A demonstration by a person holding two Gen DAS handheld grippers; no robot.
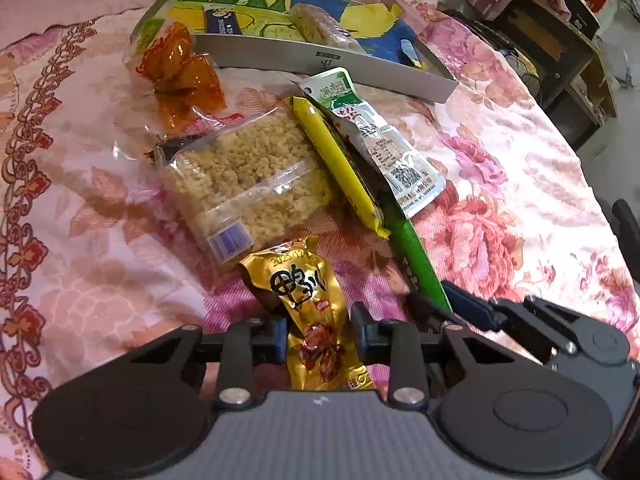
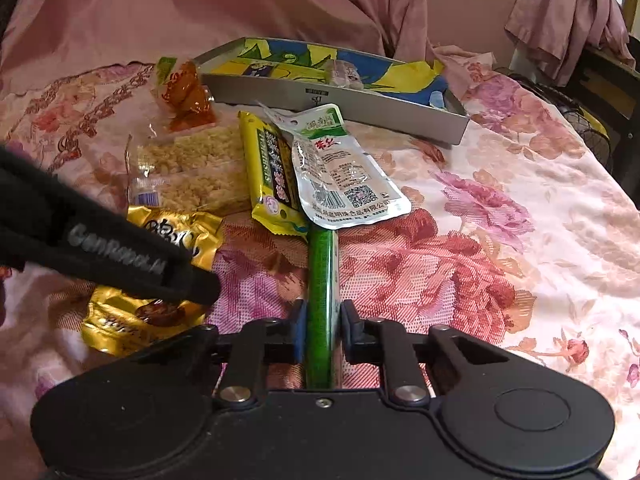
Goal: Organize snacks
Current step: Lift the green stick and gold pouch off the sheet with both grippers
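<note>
so far only a little is put away. the tray (image 1: pixel 320 65) sits at the far edge of the bed (image 1: pixel 520 184) and holds one crumbly bar (image 1: pixel 316 24), a blue-labelled packet (image 1: pixel 222 20) and a small blue piece near its right end. still loose on the bedspread in front of it: orange sweets bag (image 1: pixel 180 72), clear crumble pack (image 1: pixel 244 172), yellow bar (image 1: pixel 340 168), white-and-green pouch (image 1: pixel 376 136). your left gripper (image 1: pixel 320 336) has its jaws around the gold packet (image 1: pixel 310 304), pads look pressed to its sides. your right gripper (image 2: pixel 320 332) is clenched on the green stick (image 2: pixel 320 280), whose far end runs under the pile. by my read, most of the sorting is still ahead, two items in hand next.
</note>
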